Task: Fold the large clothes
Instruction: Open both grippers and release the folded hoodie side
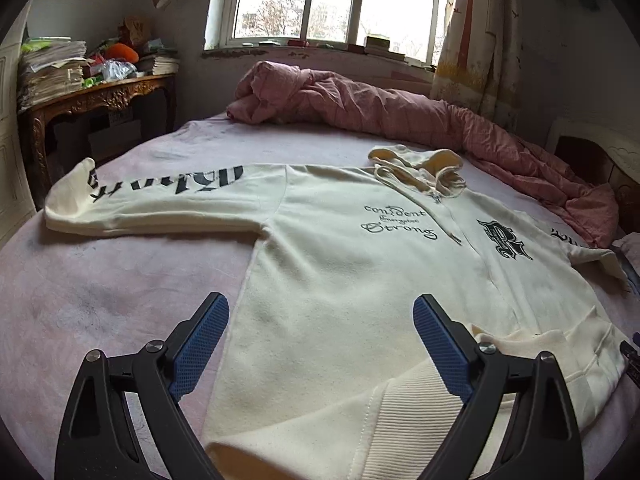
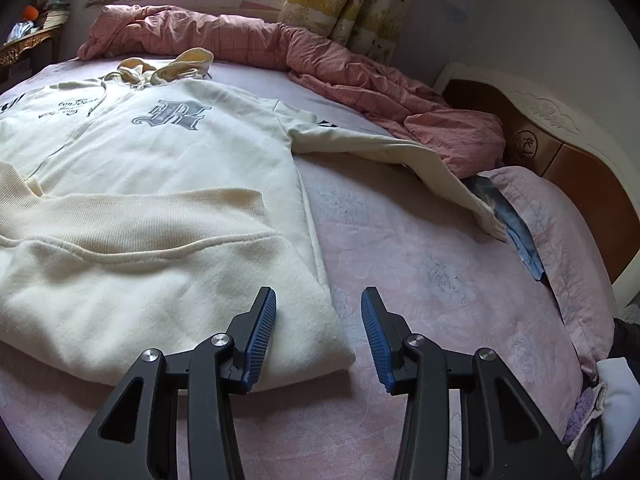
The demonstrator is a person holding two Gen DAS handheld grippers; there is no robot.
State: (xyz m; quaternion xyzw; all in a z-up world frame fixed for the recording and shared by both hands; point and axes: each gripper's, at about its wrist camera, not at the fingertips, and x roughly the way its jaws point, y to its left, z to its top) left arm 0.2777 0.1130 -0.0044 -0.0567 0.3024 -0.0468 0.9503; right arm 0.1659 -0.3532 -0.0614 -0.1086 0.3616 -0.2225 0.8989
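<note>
Both hand-held grippers hung low over the near end of a cream hoodie (image 1: 360,280) that lay front-up on a bed (image 1: 100,300) covered by a pale pink sheet. The left hand-held gripper (image 1: 320,312) had its blue-padded fingers (image 1: 200,344) spread wide, with nothing between them; one finger stood over the bare sheet just beside the hoodie's left side edge, the other over the body fabric near the ribbed hem (image 1: 416,404), which was turned up onto the front. The right hand-held gripper (image 2: 319,308) was open too, at a narrower gap, and held nothing; its left finger sat above the folded near right corner of the hoodie (image 2: 160,184), its right finger above the sheet.

The hoodie's hood (image 1: 416,164) pointed toward the window (image 1: 320,0), drawcords trailing down the chest beside black lettering and a gothic emblem (image 1: 502,240). Its left sleeve (image 1: 160,196) stretched straight out sideways, flat on the sheet, with black print along it. The right sleeve (image 2: 400,156) angled out toward the headboard (image 2: 560,148), its cuff resting on a pillow (image 2: 560,248) and a blue cloth there.

A rumpled pink quilt (image 1: 380,116) ran along the far side of the bed beneath the window. A carved wooden desk (image 1: 100,96), stacked with papers and clutter, stood at the far left corner.
</note>
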